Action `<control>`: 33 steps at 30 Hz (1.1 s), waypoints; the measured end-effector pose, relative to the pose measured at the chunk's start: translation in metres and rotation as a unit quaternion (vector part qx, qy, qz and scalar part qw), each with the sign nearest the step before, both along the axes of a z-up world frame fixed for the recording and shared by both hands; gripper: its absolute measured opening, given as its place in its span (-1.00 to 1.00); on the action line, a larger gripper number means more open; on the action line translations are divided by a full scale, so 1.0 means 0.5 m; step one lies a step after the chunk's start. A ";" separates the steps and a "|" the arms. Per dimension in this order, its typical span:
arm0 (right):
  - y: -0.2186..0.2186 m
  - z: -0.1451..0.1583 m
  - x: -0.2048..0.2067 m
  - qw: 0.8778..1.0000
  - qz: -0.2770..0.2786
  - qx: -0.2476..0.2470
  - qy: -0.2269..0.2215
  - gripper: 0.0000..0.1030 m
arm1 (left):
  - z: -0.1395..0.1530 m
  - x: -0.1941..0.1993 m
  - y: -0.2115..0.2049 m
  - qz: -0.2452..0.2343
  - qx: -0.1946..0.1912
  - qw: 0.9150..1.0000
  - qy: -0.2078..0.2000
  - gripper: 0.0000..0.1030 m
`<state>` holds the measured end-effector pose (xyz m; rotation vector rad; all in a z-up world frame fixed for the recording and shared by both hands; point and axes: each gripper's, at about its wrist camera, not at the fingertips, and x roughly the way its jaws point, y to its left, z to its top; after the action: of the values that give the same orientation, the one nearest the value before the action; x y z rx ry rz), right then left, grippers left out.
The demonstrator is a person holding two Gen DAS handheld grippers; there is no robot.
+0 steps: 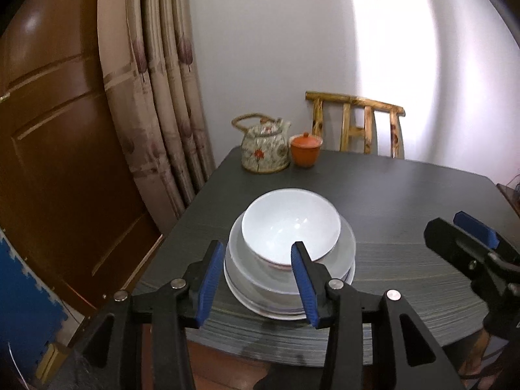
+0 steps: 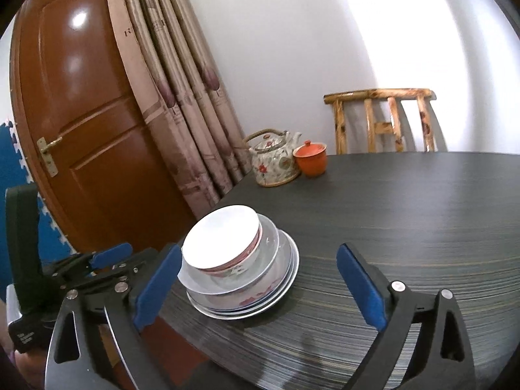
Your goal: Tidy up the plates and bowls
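Note:
A white bowl (image 1: 289, 224) sits on top of a stack of white plates (image 1: 260, 289) near the front left edge of the dark table (image 1: 406, 201). In the right wrist view the bowl (image 2: 221, 237) shows a red band and the plates (image 2: 279, 279) lie under it. My left gripper (image 1: 256, 253) is open just short of the stack and holds nothing; it appears beside the stack as the left gripper (image 2: 110, 260). My right gripper (image 2: 258, 253) is open wide and empty, drawn back from the plates. It shows at the right as the right gripper (image 1: 455, 230).
A flowered teapot (image 1: 265, 148) and an orange lidded cup (image 1: 305, 149) stand at the table's far left corner. A wooden chair (image 1: 357, 123) is behind the table. Curtains (image 1: 156, 97), a brown door (image 1: 55, 146) and a blue foam mat (image 1: 22, 308) are on the left.

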<state>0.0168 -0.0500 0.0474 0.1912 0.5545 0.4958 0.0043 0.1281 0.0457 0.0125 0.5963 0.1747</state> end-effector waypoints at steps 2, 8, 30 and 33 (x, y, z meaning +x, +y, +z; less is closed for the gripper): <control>0.000 0.007 -0.009 1.000 -0.004 0.001 -0.009 0.87 | 0.003 -0.003 -0.009 0.000 0.013 1.000 -0.006 -0.15; -0.002 0.026 -0.025 1.000 -0.003 0.007 -0.027 0.93 | 0.002 -0.001 -0.015 0.002 0.007 1.000 0.001 -0.15; -0.015 0.020 -0.025 1.000 -0.013 0.012 -0.011 0.95 | 0.005 -0.007 -0.027 -0.006 0.005 1.000 -0.005 -0.14; -0.013 0.017 -0.027 1.000 -0.013 0.014 -0.005 0.95 | 0.006 -0.005 -0.025 -0.006 0.002 1.000 -0.004 -0.14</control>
<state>0.0035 -0.0566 0.0561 0.2218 0.5343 0.4797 0.0018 0.1157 0.0485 0.0188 0.5888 0.1641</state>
